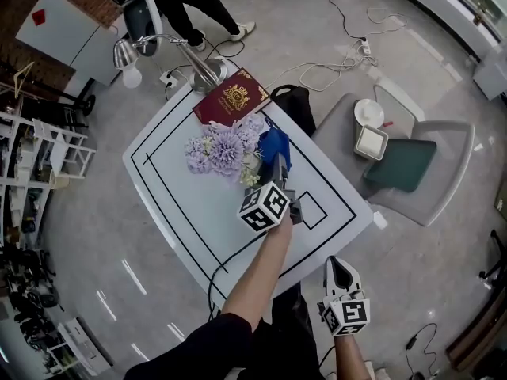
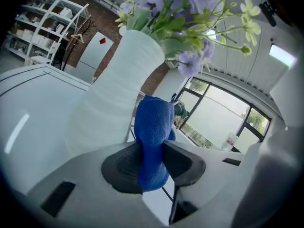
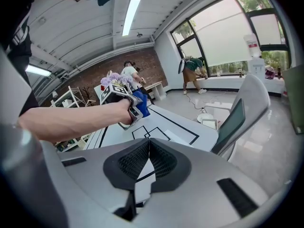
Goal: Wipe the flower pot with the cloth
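Note:
A white ribbed flower pot [image 2: 109, 99] holding pale purple flowers [image 1: 220, 147] stands on the white table [image 1: 182, 204]. My left gripper [image 1: 279, 169] is shut on a blue cloth [image 2: 153, 137], also blue cloth [image 1: 274, 146], which hangs just right of the pot; I cannot tell whether it touches the pot. In the left gripper view the cloth sticks up between the pads [image 2: 124, 167]. My right gripper [image 1: 339, 274] hangs off the table's near edge, shut with nothing in it; its pads [image 3: 135, 163] meet in the right gripper view.
A dark red booklet [image 1: 232, 96] and a silver desk lamp [image 1: 127, 52] sit at the table's far side. A grey chair [image 1: 412, 172] with a white bowl and box stands to the right. Cables lie on the floor; a person stands beyond the table.

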